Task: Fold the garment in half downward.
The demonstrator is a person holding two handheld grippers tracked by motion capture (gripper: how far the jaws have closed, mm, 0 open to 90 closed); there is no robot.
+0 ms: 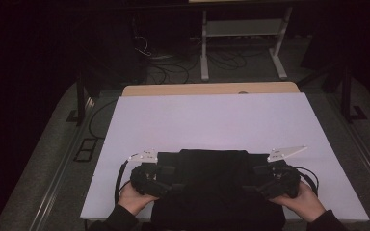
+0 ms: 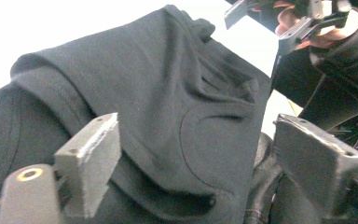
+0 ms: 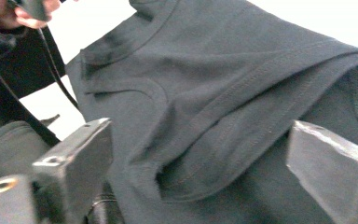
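- Two grippers flank a dark shirt (image 1: 217, 187) in the high view; it lies as a flat, roughly square fold on the near middle of a white board (image 1: 212, 120), its near edge hanging over the board's front.
- High view: the left gripper (image 1: 166, 185) sits at the shirt's left edge and the right gripper (image 1: 255, 185) at its right edge, each held by a hand (image 1: 134, 198) and topped by a pale three-cornered plate. Their tips merge with the black cloth, so the jaw gap cannot be read here.
- High view: the fold's long axis is hard to judge; its far edge runs straight across the board, side to side.
- Left gripper view: the shirt (image 2: 168, 107) is soft grey-black knit with stitched hems and a curved seam, bunched into rounded folds. The blocky, scuffed jaws stand wide apart, one at each side, with cloth lying between and beyond them; neither pad presses it.
- Left gripper view: the other gripper (image 2: 307, 23) shows far off at top right, held in a hand.
- Right gripper view: the shirt (image 3: 223, 93) shows a double-stitched hem running diagonally from lower left to upper right, with a curved neckline seam at the upper left. The jaws are spread wide, the cloth's folded edge sitting between them, ungripped.
- Right gripper view: white board (image 3: 93, 23) shows beyond the cloth.
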